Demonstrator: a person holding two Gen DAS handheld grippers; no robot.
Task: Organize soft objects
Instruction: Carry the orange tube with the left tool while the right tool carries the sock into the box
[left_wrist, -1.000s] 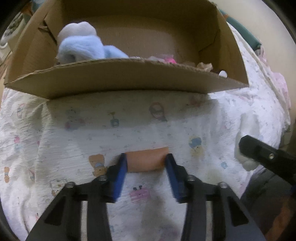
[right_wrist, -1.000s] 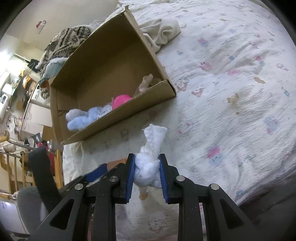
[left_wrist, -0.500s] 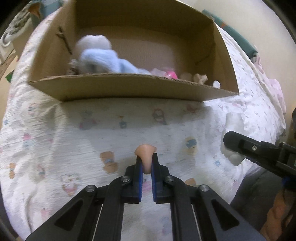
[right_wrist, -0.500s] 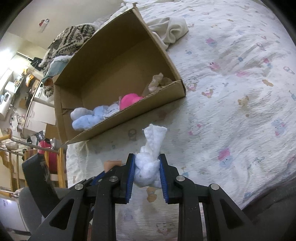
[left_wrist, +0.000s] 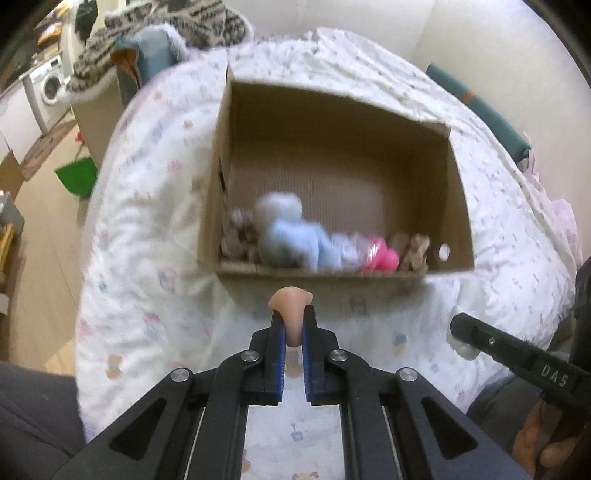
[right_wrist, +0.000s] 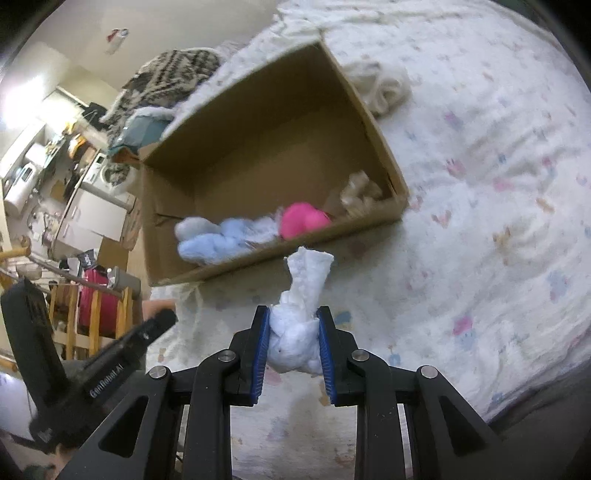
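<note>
My left gripper (left_wrist: 292, 325) is shut on a small peach soft piece (left_wrist: 291, 301), squeezed thin and held above the bed in front of the cardboard box (left_wrist: 458, 177). My right gripper (right_wrist: 293, 328) is shut on a white fluffy cloth toy (right_wrist: 301, 295), held above the bed near the box's (right_wrist: 380, 136) front wall. Inside the box lie a blue plush (left_wrist: 299, 240), a pink soft ball (left_wrist: 384, 258) and a beige toy (left_wrist: 415, 251); they show in the right wrist view too: the blue plush (right_wrist: 218, 236), the pink ball (right_wrist: 303, 219).
The box sits on a bed with a white patterned sheet (left_wrist: 147, 229). A cream cloth (right_wrist: 380, 86) lies beyond the box. Knitted blankets (left_wrist: 162, 29) pile at the bed's far end. The floor and a green object (left_wrist: 75, 177) are to the left.
My left gripper closed on the peach piece and lifted it, so I now look down into the box. My right gripper rose with the white toy, still shut on it.
</note>
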